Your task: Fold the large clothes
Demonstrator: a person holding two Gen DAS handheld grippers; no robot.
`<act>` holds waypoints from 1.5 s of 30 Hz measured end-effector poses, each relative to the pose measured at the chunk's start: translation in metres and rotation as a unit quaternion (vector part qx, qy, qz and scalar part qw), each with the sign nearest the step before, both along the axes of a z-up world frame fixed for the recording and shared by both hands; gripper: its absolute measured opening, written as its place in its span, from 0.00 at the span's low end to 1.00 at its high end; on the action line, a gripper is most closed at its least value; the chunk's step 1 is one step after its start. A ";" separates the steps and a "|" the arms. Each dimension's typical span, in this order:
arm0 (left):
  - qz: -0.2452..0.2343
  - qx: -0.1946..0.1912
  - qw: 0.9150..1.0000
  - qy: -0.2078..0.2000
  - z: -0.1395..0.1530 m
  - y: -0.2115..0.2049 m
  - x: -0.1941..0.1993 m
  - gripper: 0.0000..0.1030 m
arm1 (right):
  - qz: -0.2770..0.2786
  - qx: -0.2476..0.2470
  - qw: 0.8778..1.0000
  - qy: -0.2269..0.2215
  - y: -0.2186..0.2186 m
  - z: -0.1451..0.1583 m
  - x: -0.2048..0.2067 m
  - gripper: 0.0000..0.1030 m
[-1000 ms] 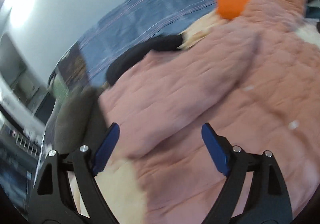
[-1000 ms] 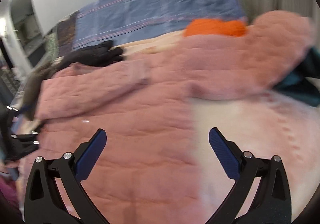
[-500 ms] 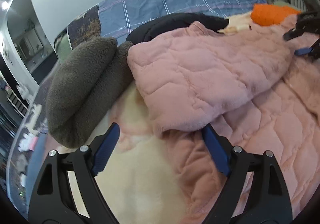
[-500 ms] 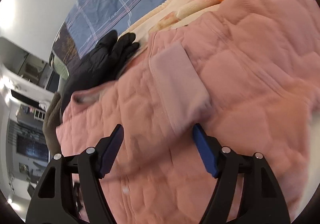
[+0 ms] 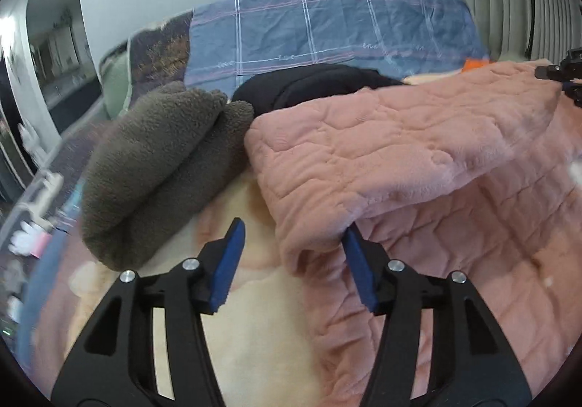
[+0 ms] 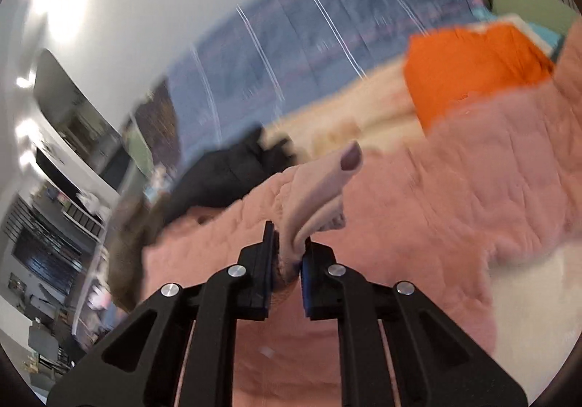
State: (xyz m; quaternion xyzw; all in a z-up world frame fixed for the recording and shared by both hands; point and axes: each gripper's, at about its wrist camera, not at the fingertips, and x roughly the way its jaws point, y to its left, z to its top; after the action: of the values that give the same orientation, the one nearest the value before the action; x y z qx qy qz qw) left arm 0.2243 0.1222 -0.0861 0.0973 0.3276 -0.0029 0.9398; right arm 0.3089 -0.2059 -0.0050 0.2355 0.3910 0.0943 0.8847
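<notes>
Right wrist: right tool (image 6: 287, 254) pinched on quilted plush pink coat (image 6: 454, 196); left tool (image 5: 293, 254) half-wide, just narrowing.

Both cameras look forward and down along their own gripper fingers, very near the pink quilted coat (image 5: 418, 152). Both views share this coat and the blue checked cover (image 6: 291, 54) behind.

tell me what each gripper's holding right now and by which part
The right gripper pinches the pink quilted coat by a pale ribbed cuff. The left gripper, jaws just closing, straddles a folded edge but grips nothing yet.

Left tool (image 5: 293, 254) closing – pink coat (image 5: 400, 152) edge between.
</notes>
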 end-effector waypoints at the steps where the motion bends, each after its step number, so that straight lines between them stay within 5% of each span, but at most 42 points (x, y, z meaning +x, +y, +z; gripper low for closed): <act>1: 0.005 0.022 1.000 0.004 -0.005 -0.004 0.001 0.56 | 0.000 -0.021 1.000 0.022 0.002 -0.017 0.004 0.23; 3: 0.018 0.047 0.999 0.019 -0.016 -0.005 0.005 0.57 | -0.011 -0.063 0.995 0.080 0.002 -0.057 0.007 0.33; 6: 0.025 0.059 0.997 0.032 -0.028 0.001 0.004 0.62 | -0.027 -0.016 0.995 0.096 -0.015 -0.089 -0.004 0.35; 9: 0.024 0.065 0.997 0.037 -0.026 0.005 -0.006 0.61 | -0.027 -0.015 0.996 0.079 -0.023 -0.073 -0.019 0.36; 14: -0.023 -0.002 1.000 0.017 0.013 -0.001 -0.033 0.33 | -0.034 -0.061 0.997 0.024 -0.034 -0.038 -0.039 0.42; 19: -0.103 -0.009 0.994 -0.031 0.044 -0.061 -0.020 0.33 | -0.075 -0.048 0.996 0.031 -0.071 -0.034 -0.048 0.43; 23: -0.137 0.004 0.990 0.010 0.009 -0.109 0.025 0.36 | -0.123 -0.038 0.992 0.010 -0.119 -0.015 -0.071 0.43; 26: -0.122 0.005 0.989 0.083 -0.050 -0.121 0.057 0.37 | -0.201 -0.028 0.979 -0.025 -0.179 0.009 -0.098 0.57; 29: -0.124 -0.017 0.990 0.070 -0.045 -0.115 0.052 0.40 | -0.272 -0.006 0.961 -0.044 -0.233 0.019 -0.114 0.70; 35: -0.123 -0.031 0.989 0.071 -0.049 -0.110 0.050 0.44 | -0.312 0.067 0.947 -0.024 -0.295 0.002 -0.096 0.71; 37: -0.122 -0.027 0.990 0.069 -0.047 -0.108 0.051 0.45 | -0.319 0.092 0.943 -0.023 -0.299 -0.003 -0.092 0.70; 41: -0.120 -0.029 0.990 0.066 -0.047 -0.107 0.052 0.46 | -0.322 0.116 0.939 -0.028 -0.299 -0.009 -0.083 0.43; 45: -0.120 -0.037 0.990 0.066 -0.046 -0.104 0.052 0.46 | -0.336 0.078 0.938 -0.040 -0.285 0.002 -0.083 0.22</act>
State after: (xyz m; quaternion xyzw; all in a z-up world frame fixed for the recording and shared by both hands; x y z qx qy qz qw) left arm 0.2761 0.0177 -0.1324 0.1002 0.3745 -0.1341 0.9120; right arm 0.2256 -0.4913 -0.0034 0.4174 0.2448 -0.1692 0.8586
